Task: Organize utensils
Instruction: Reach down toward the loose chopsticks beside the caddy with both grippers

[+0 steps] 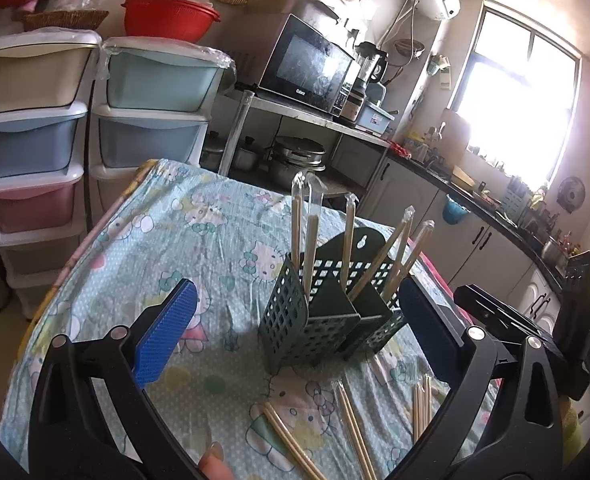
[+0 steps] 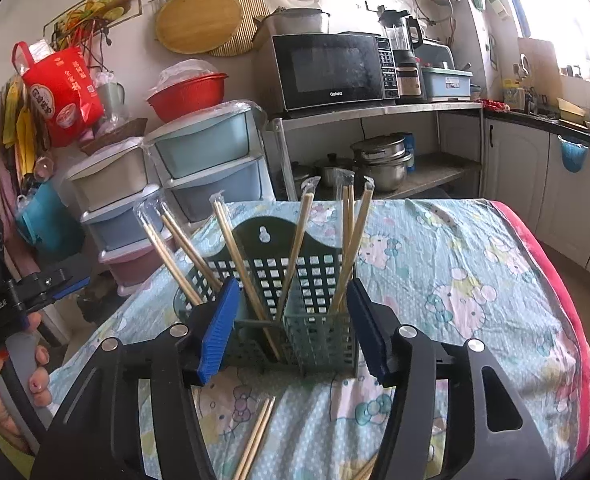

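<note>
Stacked plastic drawers at far left, behind a surface under a pale cartoon-print cloth. Left gripper spread wide over that cloth, blue fingers far apart, clamping nothing. Between and beyond them, near the middle of the surface, a dark green slotted holder with wrapped chopsticks standing upright and leaning in its compartments. Closer in, three loose pairs of chopsticks lying flat on the cloth, just in front of the holder. At the bottom edge, a fingertip of the person.

From the right wrist, a hand at far left gripping the other tool. Right gripper roughly half spread, blue fingers flanking the holder on both sides; possibly apart from its walls, though overlap at the near corners hides any contact. One loose pair on the cloth below. Microwave on a shelf behind, pots beneath, cabinets to the right.
</note>
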`<state>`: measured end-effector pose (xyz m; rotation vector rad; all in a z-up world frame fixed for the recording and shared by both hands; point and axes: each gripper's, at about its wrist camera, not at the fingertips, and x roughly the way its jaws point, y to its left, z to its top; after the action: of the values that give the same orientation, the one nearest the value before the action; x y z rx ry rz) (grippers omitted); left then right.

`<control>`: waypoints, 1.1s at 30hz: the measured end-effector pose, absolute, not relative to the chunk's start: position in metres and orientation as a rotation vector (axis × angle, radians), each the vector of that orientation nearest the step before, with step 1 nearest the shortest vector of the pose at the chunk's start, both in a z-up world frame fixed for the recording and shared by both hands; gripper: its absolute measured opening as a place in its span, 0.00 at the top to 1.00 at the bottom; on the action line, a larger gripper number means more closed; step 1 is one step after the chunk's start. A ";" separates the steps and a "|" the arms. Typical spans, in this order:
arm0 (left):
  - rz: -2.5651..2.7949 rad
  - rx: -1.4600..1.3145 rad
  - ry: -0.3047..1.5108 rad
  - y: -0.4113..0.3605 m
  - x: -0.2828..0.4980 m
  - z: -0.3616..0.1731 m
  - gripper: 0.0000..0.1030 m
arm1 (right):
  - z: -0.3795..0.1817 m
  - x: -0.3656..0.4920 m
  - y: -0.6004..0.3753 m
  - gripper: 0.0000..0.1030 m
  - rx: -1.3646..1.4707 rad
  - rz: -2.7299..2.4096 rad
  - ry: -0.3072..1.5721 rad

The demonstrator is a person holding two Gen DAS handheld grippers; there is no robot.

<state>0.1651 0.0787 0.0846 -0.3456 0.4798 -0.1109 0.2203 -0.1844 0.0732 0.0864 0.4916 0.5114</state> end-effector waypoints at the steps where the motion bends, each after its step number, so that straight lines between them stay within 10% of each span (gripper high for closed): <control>1: -0.113 -0.343 0.483 0.078 0.164 0.083 0.10 | 0.073 0.219 -0.185 0.47 0.085 0.512 0.494; 33: -0.239 -0.275 0.714 0.013 0.172 0.016 0.10 | -0.008 0.186 -0.230 0.47 0.086 0.429 0.711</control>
<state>0.1725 0.0128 0.0165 -0.2746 0.7137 -0.2393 0.1863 -0.2303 -0.0076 0.0862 0.7115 0.4293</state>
